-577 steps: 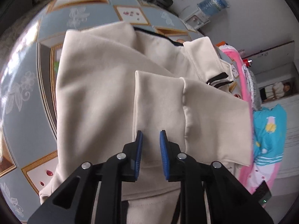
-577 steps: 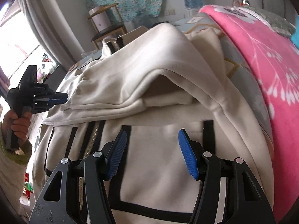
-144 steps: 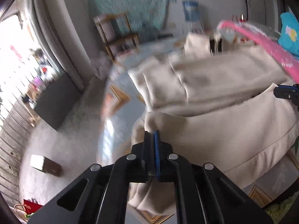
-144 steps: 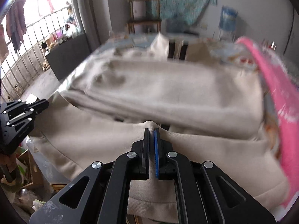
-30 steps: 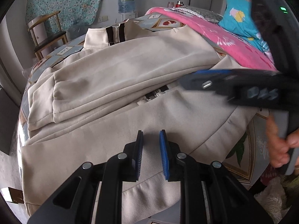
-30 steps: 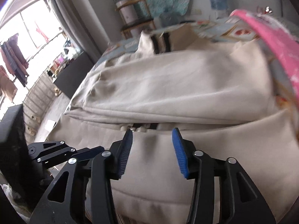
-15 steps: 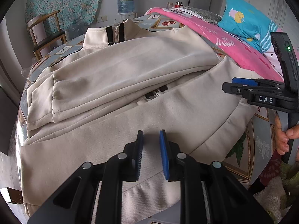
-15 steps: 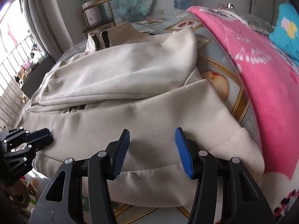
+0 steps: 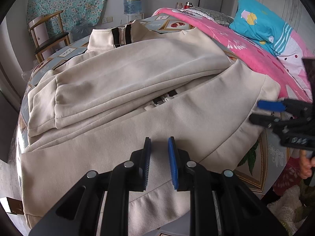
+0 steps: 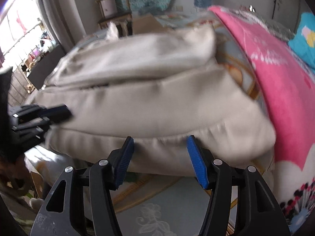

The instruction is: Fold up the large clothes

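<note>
Claws first: left claw [image 9: 159, 162] parted by a narrow gap, nothing pinched, poised above the near hem band of the cream jacket [image 9: 137, 90]; right claw [image 10: 160, 158] with jaws opening, wide apart, hem edge of the jacket in the gap but pads not pressing, so nothing gripped on either side.

Jacket spread across the bed [image 9: 261, 149], already doubled: lower panel brought up over the body, sleeves laid across, zip pull peeking at the fold line in the middle, collar with black stripes at the far end; near hem hanging slightly past the bed's patterned edge. Pink blanket [image 9: 256, 53] bunched along the right, touching the jacket's right corner; turquoise pillow [image 9: 261, 19] on top of it at far right. Wooden chair [image 9: 49, 37] and water bottle [image 9: 132, 1] well beyond, far left and far centre.

Judged stage: one fold done, next grip on the near hem pending.

Risks from here: with the right view blurred, likely to bite only the top layer rather than the full thickness, leaving the underlayer behind and the fold skewed; uneven lift between the two sides apt to slide the loose sleeves off the stack; thick fleece may slip from a shallow pinch; right corner could snag and drag the pink blanket along.
</note>
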`<state>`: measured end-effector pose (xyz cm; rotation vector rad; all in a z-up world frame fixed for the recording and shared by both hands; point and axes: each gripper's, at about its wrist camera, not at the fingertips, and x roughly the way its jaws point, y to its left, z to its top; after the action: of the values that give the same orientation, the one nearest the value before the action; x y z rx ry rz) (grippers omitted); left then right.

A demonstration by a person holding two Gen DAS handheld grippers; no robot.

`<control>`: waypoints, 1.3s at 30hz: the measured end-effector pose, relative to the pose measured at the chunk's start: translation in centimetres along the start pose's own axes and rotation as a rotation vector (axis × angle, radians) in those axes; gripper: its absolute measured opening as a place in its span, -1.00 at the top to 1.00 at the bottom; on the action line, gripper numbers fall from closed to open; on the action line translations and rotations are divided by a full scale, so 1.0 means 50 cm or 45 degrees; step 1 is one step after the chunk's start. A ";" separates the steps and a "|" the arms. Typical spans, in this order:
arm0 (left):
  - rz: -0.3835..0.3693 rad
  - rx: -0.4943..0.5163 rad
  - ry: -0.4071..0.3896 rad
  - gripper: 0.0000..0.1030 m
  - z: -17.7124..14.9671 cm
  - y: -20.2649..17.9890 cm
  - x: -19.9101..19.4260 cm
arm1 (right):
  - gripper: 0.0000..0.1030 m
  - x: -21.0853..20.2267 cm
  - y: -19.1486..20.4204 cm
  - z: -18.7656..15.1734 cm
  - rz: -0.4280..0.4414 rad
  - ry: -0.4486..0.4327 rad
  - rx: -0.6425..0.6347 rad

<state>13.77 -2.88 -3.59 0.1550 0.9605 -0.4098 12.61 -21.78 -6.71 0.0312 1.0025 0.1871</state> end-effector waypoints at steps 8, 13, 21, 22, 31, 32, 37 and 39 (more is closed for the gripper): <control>-0.005 0.001 -0.001 0.66 -0.002 0.002 -0.004 | -0.08 -0.052 0.057 0.013 0.129 -0.061 -0.072; -0.020 -0.013 -0.003 0.66 -0.002 0.007 -0.005 | -0.08 -0.010 0.087 -0.002 0.123 0.006 -0.128; -0.071 -0.085 -0.053 0.65 -0.018 0.039 -0.065 | -0.08 -0.015 0.090 -0.002 0.107 0.027 -0.117; -0.057 -0.092 -0.065 0.65 -0.025 0.046 -0.081 | -0.08 -0.027 0.090 0.003 0.121 0.004 -0.113; 0.174 -0.289 -0.005 0.65 -0.101 0.142 -0.120 | -0.08 -0.017 0.193 0.018 0.308 0.005 -0.283; 0.192 -0.308 0.011 0.65 -0.107 0.149 -0.116 | -0.08 -0.003 0.199 0.011 0.299 0.028 -0.299; 0.134 -0.418 0.008 0.65 -0.135 0.190 -0.116 | -0.09 0.006 0.200 0.004 0.279 0.040 -0.301; 0.152 -0.410 -0.001 0.65 -0.133 0.192 -0.128 | -0.09 -0.013 0.207 0.011 0.278 0.029 -0.293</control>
<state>9.37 9.67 -2.64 -0.0802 0.9983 -0.1418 11.27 -11.68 -4.70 -0.0717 0.9943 0.5022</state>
